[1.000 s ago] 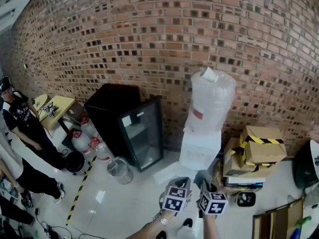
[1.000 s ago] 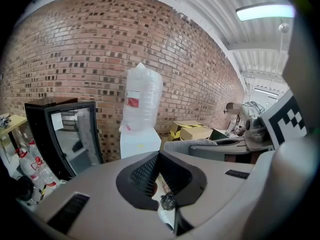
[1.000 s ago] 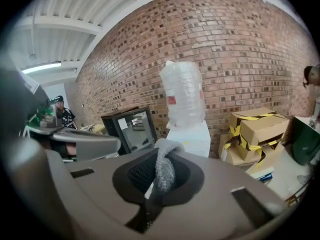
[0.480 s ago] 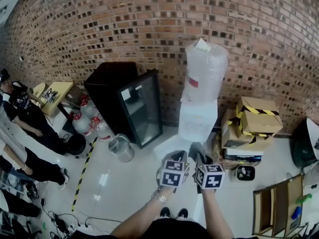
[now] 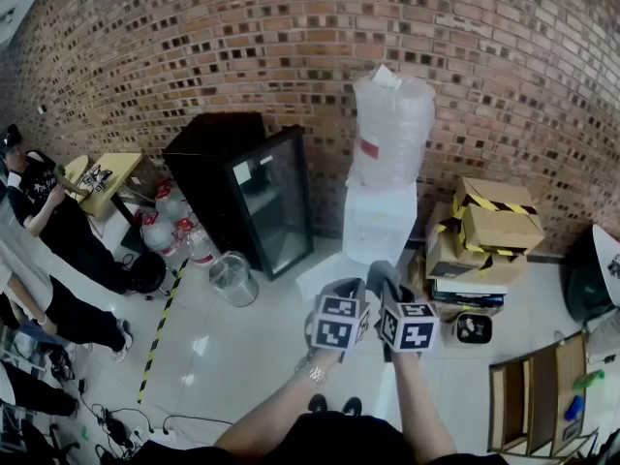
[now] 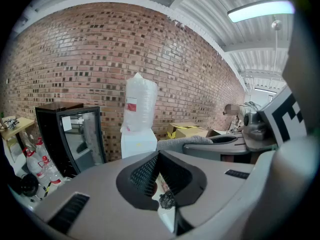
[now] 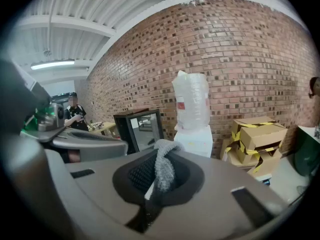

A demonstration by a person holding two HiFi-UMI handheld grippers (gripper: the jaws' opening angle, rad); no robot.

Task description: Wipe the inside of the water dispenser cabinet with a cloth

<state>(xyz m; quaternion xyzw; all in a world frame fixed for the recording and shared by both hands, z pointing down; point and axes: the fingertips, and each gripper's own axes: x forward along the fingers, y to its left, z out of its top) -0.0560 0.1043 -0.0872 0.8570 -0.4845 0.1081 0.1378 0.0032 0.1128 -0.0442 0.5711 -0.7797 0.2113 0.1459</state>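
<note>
A red-brown brick wall is pictured behind a pale, glossy tiled floor, across which a strip of yellow-and-black tape has been laid. A black cabinet with a glass door is set against the wall. A small yellow worktop is seen to its left, and stacked cardboard boxes well to its right. Overhead, a white ribbed ceiling is lit by a tube lamp.

Black glass-door fridge, taped cardboard boxes, brick wall
</note>
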